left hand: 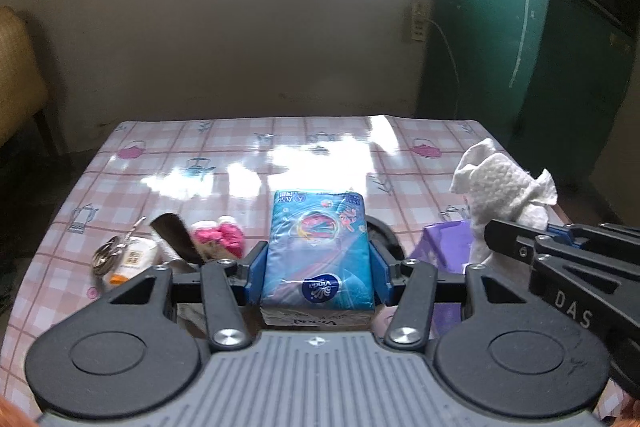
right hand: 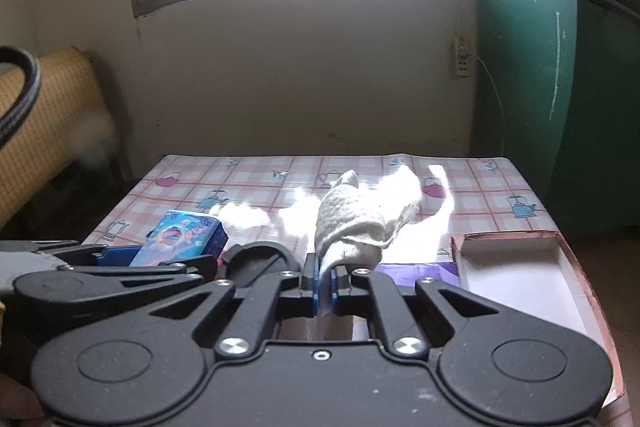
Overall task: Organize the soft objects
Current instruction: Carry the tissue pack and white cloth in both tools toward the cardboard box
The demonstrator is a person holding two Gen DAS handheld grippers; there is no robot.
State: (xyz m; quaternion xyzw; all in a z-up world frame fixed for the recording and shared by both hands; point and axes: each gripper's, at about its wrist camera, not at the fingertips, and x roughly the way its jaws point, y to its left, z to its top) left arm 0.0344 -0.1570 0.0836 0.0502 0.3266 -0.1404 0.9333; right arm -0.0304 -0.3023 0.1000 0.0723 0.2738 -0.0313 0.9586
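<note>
Above the checked surface [left hand: 240,163], the left hand-held gripper [left hand: 318,263] clamps a tissue pack [left hand: 318,247] across its sides; the right hand-held gripper [right hand: 325,279] pinches a limp, light cloth [right hand: 360,223], probably best held at a bunched fold, beside an open box [right hand: 520,267].

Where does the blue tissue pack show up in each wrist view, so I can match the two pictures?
Left wrist view: the blue tissue pack sits centre frame, clamped in the left tool.
Right wrist view: the same pack is at lower left, behind the left tool's black arms.
Shared landmark: the white crumpled cloth, pinched by the right tool, far right in the left view, centre in the right.
</note>
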